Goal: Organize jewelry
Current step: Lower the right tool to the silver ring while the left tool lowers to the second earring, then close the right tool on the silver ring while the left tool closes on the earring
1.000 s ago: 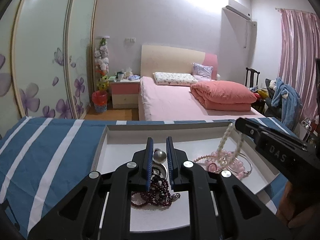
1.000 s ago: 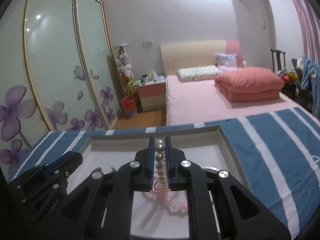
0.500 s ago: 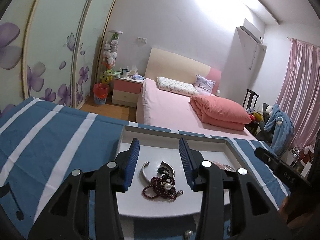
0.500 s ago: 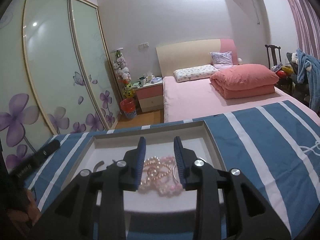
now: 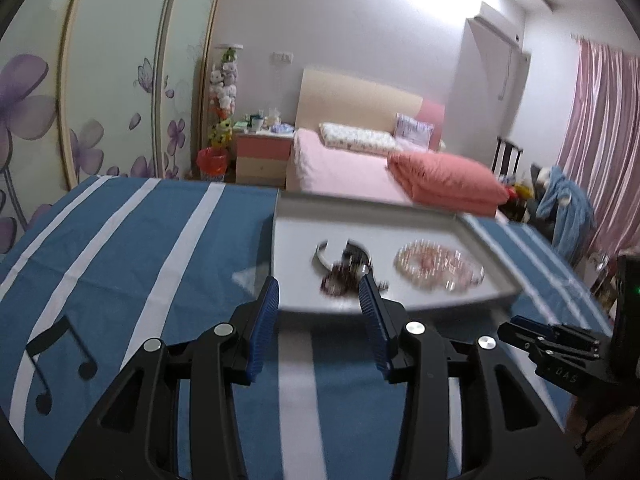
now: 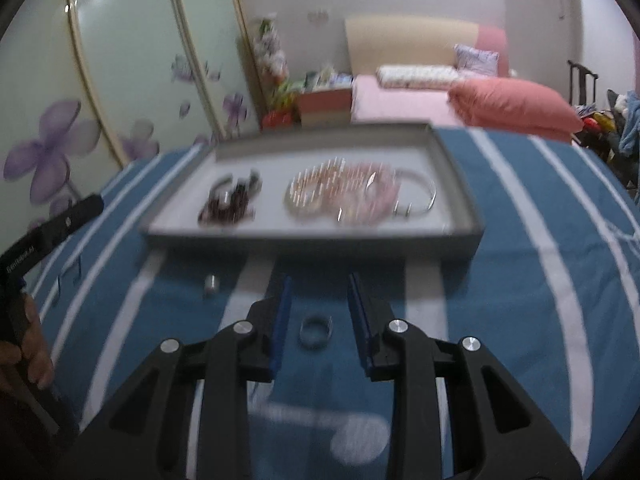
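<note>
The right gripper (image 6: 317, 312) hung spread over a small ring (image 6: 316, 331) near the cloth's (image 6: 500, 280) front edge; light, stiff, likely slippery, best pinched across its band; the left gripper (image 5: 320, 300) gaped empty.

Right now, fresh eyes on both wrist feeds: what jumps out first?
The grey tray on the blue striped cloth, with a dark bead tangle at its left and a pale pink pearl heap at its right. Nearer, a small ring lies loose on the cloth between the open right gripper fingers.
</note>
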Demonstrator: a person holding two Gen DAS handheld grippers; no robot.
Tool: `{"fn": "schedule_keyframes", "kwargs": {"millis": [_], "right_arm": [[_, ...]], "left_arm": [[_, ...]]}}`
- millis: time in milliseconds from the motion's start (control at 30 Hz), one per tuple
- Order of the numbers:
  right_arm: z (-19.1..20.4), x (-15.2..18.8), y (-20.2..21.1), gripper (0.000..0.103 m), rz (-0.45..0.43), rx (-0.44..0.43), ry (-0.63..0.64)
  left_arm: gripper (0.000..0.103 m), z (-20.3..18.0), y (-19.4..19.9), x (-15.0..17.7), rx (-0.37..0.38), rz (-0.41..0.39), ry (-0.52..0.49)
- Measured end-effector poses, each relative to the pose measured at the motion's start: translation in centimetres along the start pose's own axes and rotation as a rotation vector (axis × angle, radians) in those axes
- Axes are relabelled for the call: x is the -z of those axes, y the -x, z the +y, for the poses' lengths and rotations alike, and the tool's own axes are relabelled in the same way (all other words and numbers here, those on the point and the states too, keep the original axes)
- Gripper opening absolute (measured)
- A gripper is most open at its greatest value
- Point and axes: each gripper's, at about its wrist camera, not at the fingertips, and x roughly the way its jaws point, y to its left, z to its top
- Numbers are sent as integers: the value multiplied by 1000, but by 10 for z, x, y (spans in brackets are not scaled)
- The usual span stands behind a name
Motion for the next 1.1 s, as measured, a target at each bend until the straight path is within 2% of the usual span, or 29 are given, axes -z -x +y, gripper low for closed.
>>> {"fn": "schedule_keyframes", "kwargs": {"millis": [167,333,533,633,700,833,933,1100], "right_arm": [[8,13,-11,30,74,18,25],[11,14,-18,30,110,50,45],[11,12,-24,30,114,87,64],[14,12,-23,22,116,108,93],[10,13,-21,22,116,107,87],[-8,13,-16,22,110,152,35],[-24,12,-13,22,108,174,-11],[-30,14,-10,22,107,176,-18]], "left_arm": [[43,6,-3,11,-20,41,-10],[43,6,0,15,-26,41,-11],[43,2,0,19,-25,49,-16],[43,-1,-3,20,-21,57,-17],[43,-4,-4,21,-16,63,-22],[43,-15,-6,23,4,80,-46],[44,-31,-14,27,22,118,-84],[47,-64,-33,36,32,200,-175]]}}
